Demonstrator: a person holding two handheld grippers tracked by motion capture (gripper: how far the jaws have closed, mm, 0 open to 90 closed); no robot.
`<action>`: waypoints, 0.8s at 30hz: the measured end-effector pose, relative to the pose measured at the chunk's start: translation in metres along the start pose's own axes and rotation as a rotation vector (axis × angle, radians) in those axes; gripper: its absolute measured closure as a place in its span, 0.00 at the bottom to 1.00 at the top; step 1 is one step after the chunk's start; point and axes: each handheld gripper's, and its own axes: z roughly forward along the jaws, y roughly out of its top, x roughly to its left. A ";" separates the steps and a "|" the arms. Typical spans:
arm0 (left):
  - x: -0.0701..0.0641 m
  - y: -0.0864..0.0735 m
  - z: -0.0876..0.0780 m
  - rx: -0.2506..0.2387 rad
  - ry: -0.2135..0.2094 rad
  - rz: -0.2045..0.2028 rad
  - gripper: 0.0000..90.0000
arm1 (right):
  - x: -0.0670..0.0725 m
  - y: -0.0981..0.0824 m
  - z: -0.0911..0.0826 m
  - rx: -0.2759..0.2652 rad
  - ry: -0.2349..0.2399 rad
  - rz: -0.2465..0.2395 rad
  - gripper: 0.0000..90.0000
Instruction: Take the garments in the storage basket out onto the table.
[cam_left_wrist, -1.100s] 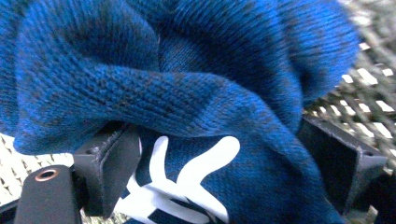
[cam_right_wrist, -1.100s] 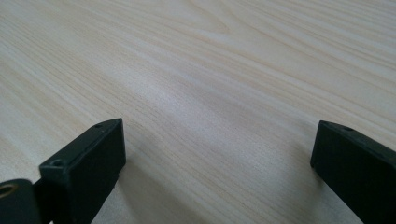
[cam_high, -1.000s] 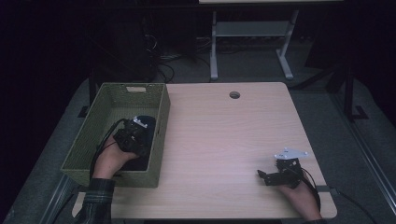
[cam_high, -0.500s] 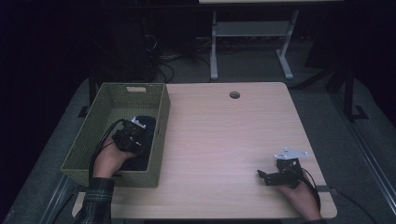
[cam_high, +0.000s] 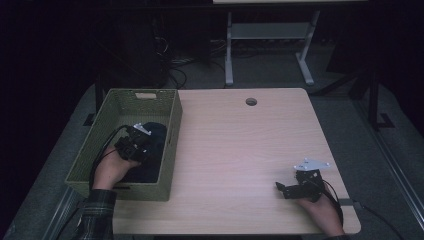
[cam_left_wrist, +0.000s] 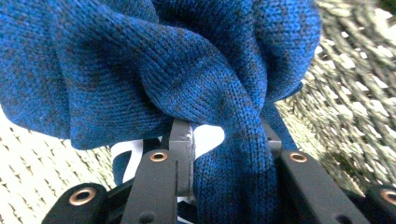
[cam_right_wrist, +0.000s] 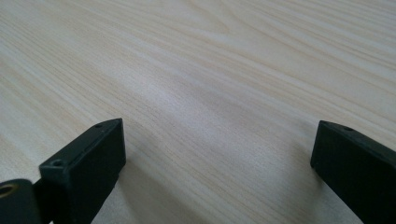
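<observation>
My left gripper (cam_left_wrist: 224, 154), jaws just closing, pinches a blue knit fold (cam_left_wrist: 187, 74) inside the basket (cam_high: 170, 145), seemingly firmly; right gripper (cam_right_wrist: 215, 158) wide on worktop (cam_right_wrist: 210, 60).

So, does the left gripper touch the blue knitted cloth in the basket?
Touching. In the left gripper view the left gripper has a fold of the blue knitted cloth squeezed between its jaws, which have just been closing on it.
</observation>
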 end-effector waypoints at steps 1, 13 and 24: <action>0.000 0.001 -0.003 -0.007 -0.001 -0.003 0.76 | 0.000 0.000 0.000 -0.001 0.000 0.000 0.03; 0.005 0.015 -0.035 -0.007 -0.011 -0.003 0.77 | 0.000 0.000 0.000 0.002 0.000 0.004 0.03; 0.010 0.031 -0.063 -0.016 -0.006 0.017 0.77 | 0.000 0.000 0.000 0.003 0.001 0.004 0.03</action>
